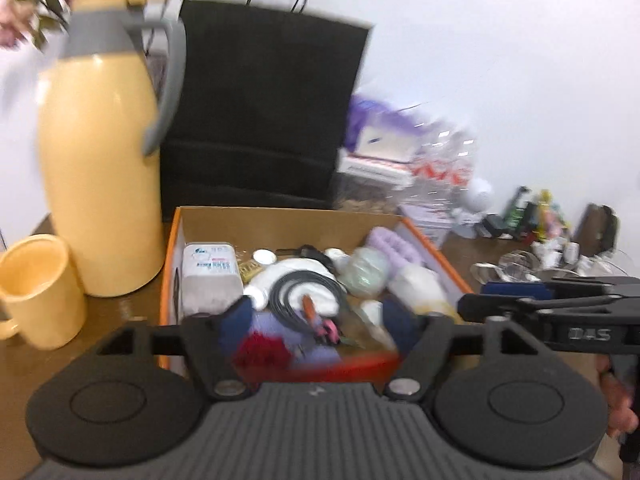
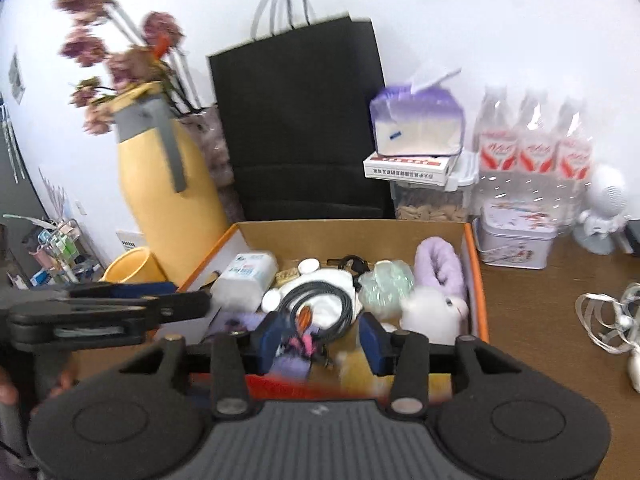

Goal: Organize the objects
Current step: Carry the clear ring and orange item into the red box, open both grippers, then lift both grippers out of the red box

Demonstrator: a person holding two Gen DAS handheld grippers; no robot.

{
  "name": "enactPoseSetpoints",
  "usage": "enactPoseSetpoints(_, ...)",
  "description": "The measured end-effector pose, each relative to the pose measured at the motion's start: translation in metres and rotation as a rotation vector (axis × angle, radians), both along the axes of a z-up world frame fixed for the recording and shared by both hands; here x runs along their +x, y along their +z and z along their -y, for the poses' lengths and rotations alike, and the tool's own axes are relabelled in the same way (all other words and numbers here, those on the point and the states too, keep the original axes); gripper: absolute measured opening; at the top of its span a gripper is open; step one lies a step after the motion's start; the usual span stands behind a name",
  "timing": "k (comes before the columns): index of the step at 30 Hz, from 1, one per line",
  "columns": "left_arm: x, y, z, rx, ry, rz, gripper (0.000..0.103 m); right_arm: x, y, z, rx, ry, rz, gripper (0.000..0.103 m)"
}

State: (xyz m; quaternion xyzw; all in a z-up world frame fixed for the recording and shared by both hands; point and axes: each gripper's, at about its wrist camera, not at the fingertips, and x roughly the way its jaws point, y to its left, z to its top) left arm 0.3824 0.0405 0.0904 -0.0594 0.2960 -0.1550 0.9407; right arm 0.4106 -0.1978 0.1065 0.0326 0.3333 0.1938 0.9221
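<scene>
- Left wrist view: my left gripper (image 1: 320,322) hangs over the near end of the orange-edged cardboard box (image 1: 280,224), its blue-padded jaws spread wide with nothing pressed between them.
- The box holds the clutter I am sorting: a white plastic bottle with a printed label (image 1: 210,276) at its left wall, a coiled black cable (image 1: 304,292) lying on a white plate-like piece, a pale green mesh bundle (image 1: 366,270), and a lilac fluffy roll (image 1: 394,246) by the right wall.
- A red, blurred thing (image 1: 262,348) lies near my left pad; I cannot tell what it is.
- Just left of the box stand a tall yellow thermos jug with a grey handle (image 1: 100,168) and a yellow mug (image 1: 38,288), crowding that side.
- A black paper shopping bag (image 1: 264,100) rises directly behind the box.
- My right gripper (image 1: 532,300) reaches in from the right edge, beside the box's right wall.
- Right wrist view: my right gripper (image 2: 320,340) is over the same box (image 2: 476,280), jaws apart, gripping nothing; the cable (image 2: 344,300) and a small pink item lie past them.
- A white fluffy toy (image 2: 430,312) sits just beside my right pad.
- My left gripper (image 2: 120,304) crosses in from the left, above the box's left corner.
- Behind the box: the bag (image 2: 296,120), a purple-and-white tissue pack (image 2: 416,124) on a flat white carton, shrink-wrapped clear bottles with red labels (image 2: 532,148), and a printed tin (image 2: 516,240).
</scene>
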Motion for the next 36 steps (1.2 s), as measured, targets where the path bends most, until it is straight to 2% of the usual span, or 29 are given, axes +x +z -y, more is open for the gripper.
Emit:
enactPoseSetpoints(1,-0.02,0.001,-0.002,0.0,-0.025,0.022,0.091,-0.017,0.0,0.0,-0.017,0.001,0.019,0.046)
enactPoseSetpoints(2,-0.042,0.002,-0.005,0.006,-0.052,0.037,0.096,-0.035,-0.001,0.001,-0.035,0.003,0.037,0.046)
enactPoseSetpoints(5,-0.095,0.001,-0.01,0.028,-0.058,0.043,0.097,-0.089,-0.004,0.002,-0.072,-0.016,0.077,0.047)
enactPoseSetpoints(8,-0.154,0.001,-0.02,0.022,-0.049,0.074,0.102,-0.147,-0.005,0.005,-0.081,-0.036,0.118,0.058)
enactPoseSetpoints(10,-0.196,0.001,-0.024,0.036,-0.043,0.108,0.103,-0.188,-0.006,0.007,-0.088,-0.044,0.145,0.07)
enactPoseSetpoints(14,-0.278,-0.001,-0.032,0.078,0.04,0.209,0.103,-0.264,-0.009,0.011,-0.115,-0.069,0.186,0.076)
enactPoseSetpoints(16,-0.305,-0.003,-0.035,0.076,0.044,0.218,0.103,-0.297,-0.01,0.016,-0.107,-0.037,0.189,0.082)
enactPoseSetpoints(18,-0.324,-0.002,-0.038,0.059,0.069,0.216,0.103,-0.324,-0.008,0.018,-0.103,0.002,0.178,0.082)
enactPoseSetpoints(22,-0.343,0.003,-0.042,0.053,0.091,0.226,0.103,-0.359,-0.002,0.016,-0.126,0.008,0.204,0.089)
enactPoseSetpoints(28,-0.343,0.003,-0.05,0.012,0.113,0.228,0.103,-0.372,0.001,0.012,-0.128,0.016,0.211,0.089)
enactPoseSetpoints(32,-0.32,-0.008,-0.055,-0.011,0.114,0.181,0.103,-0.354,-0.003,0.012,-0.114,0.017,0.186,0.089)
enactPoseSetpoints(36,-0.26,-0.031,-0.051,0.025,0.106,0.095,0.103,-0.301,-0.026,0.01,-0.11,-0.016,0.125,0.089)
